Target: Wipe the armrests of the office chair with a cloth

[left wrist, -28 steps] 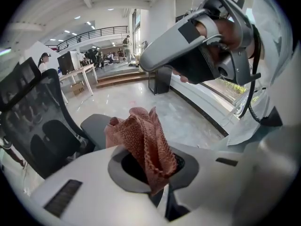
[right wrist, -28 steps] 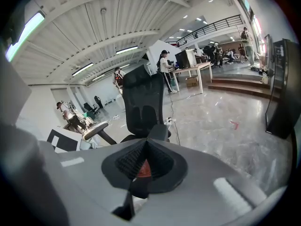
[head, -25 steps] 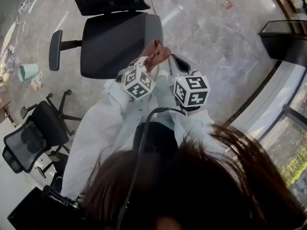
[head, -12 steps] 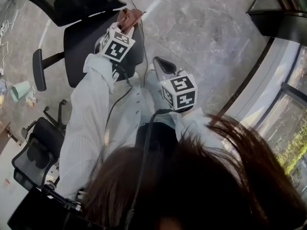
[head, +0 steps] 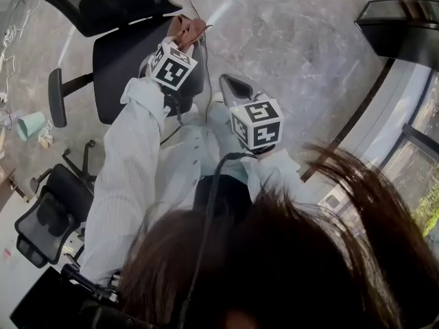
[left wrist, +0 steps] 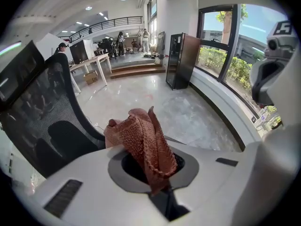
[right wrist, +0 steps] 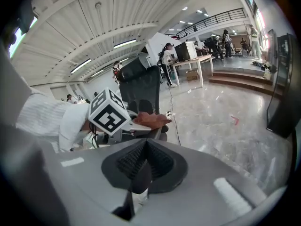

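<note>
A black office chair stands at the upper left of the head view, its left armrest sticking out; the right armrest is hidden behind my left gripper. My left gripper is held over the seat's right edge, shut on a reddish-brown cloth. In the left gripper view the cloth bunches up out of the shut jaws, with the mesh backrest at left. My right gripper is nearer my body, shut on nothing, apart from the chair. The right gripper view shows the left gripper's cube and the cloth.
A second, smaller black chair stands at the lower left, a teal bin beside it. A dark cabinet and a glass wall run along the right. A cable lies on the marble floor. People stand far off by desks.
My left gripper has carried the cloth away from beside the right gripper, up and left over the chair's right side. The right gripper has stayed about where it was.
</note>
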`<control>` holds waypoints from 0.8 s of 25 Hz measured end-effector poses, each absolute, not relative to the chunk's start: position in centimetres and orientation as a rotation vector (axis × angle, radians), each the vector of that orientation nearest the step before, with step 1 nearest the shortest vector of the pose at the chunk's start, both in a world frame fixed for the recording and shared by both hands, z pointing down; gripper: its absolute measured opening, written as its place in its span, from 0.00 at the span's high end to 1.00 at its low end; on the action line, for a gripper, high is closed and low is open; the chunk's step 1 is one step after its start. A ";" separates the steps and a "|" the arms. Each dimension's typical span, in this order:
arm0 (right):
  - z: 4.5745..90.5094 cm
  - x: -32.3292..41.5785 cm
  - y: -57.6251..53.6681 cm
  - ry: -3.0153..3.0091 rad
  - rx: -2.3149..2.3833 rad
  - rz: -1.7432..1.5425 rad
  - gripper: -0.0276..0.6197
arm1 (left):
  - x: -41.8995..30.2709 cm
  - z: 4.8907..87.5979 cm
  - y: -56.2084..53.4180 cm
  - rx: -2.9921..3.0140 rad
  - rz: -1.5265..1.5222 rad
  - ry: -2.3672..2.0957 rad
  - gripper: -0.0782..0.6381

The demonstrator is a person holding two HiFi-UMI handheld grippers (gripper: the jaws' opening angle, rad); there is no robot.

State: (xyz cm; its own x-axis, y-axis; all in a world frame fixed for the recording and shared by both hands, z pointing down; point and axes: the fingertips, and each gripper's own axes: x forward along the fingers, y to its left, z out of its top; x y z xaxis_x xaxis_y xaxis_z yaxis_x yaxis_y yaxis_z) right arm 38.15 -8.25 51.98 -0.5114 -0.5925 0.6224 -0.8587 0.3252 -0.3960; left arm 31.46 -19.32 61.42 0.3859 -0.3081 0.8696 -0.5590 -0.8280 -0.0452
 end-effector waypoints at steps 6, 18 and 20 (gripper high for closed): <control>50.3 36.4 -7.7 -2.280 1.293 0.992 0.96 | 30.1 59.7 -11.0 2.369 1.401 -0.690 0.84; 49.5 36.2 -7.1 -2.303 1.319 0.998 0.96 | 30.0 58.3 -0.9 2.352 1.399 -0.535 0.84; 49.7 36.0 -7.0 -2.294 1.316 1.002 0.96 | 29.9 58.3 -0.8 2.358 1.397 -0.506 0.84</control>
